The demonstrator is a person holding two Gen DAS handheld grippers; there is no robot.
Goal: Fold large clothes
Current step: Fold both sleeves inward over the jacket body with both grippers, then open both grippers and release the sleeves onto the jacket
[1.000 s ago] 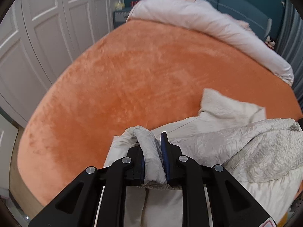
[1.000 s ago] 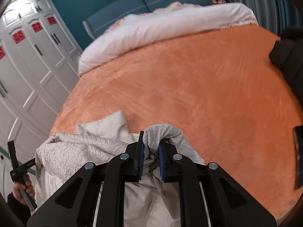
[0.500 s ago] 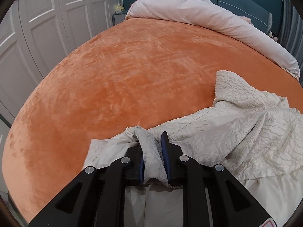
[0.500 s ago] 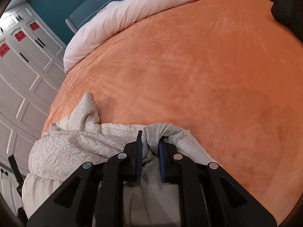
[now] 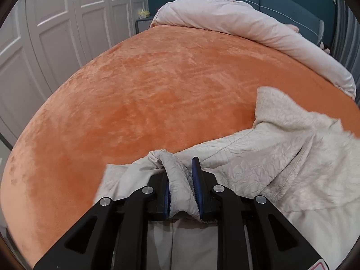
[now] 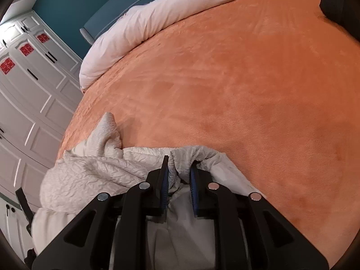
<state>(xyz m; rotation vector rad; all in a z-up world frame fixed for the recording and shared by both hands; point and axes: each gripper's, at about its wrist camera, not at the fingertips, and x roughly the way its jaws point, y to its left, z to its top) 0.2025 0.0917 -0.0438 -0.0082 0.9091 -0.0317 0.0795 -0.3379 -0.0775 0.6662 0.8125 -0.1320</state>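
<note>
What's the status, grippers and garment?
Left gripper clamped on garment fold. Right gripper jaws opening, fabric between them. Garment bunched at the bed edge. Nothing in the way.

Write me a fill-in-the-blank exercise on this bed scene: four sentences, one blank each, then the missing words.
1. The crinkled cream quilted garment lies on a plush bedspread whose colour is ____.
2. The left gripper has a bunch of ____ fabric between its blue pads.
3. In the right wrist view, the rolled pale duvet lies at the ____ end of the bed.
4. The panelled wardrobe doors are painted ____.

Missing words: orange; cream; far; white
</note>
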